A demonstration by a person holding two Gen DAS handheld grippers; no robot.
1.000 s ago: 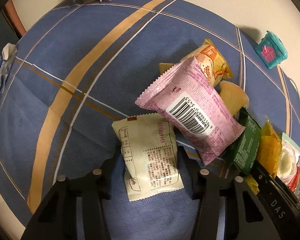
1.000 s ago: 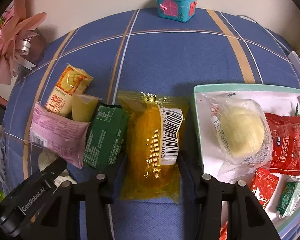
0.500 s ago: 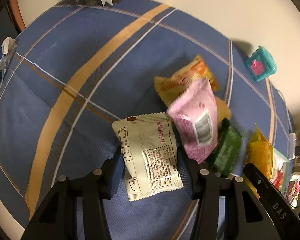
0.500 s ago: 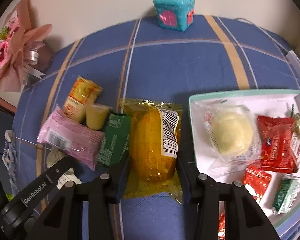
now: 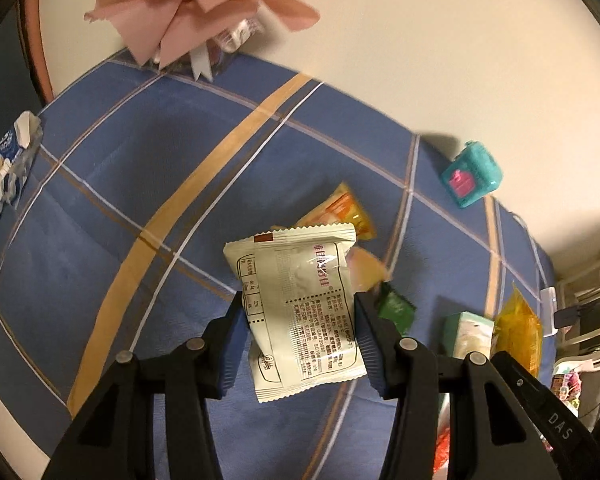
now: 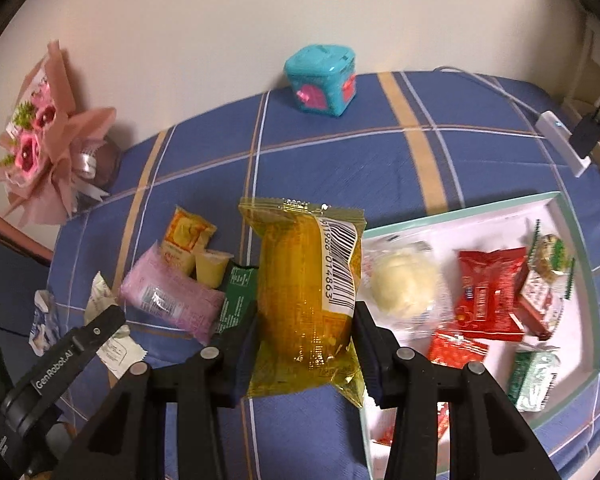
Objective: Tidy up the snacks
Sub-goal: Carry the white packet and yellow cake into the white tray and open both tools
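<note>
Since both packets look bound for the tray point(image 6: 572, 216) at 3 o'clock, the left gripper point(image 5: 298, 340) grasps the cream packet point(image 5: 300, 308) while the right gripper point(image 6: 306, 344) clenches the yellow packet point(image 6: 296, 280).

Left wrist cam: sits behind the left gripper point(image 5: 298, 320), looks forward and down across the blue checked desk point(image 5: 140, 184) toward the wall; bouquet point(image 5: 196, 4) at 12 o'clock, teal box point(image 5: 471, 179) at 2.

Right wrist cam: behind the right gripper point(image 6: 306, 320), same downward tilt, faces the wall; teal box point(image 6: 320, 78) at 12, bouquet point(image 6: 48, 140) at 10, tray point(image 6: 572, 240) at 3.

Both close to the desk. Shared: teal box, bouquet, loose snack pile point(image 6: 188, 276).
</note>
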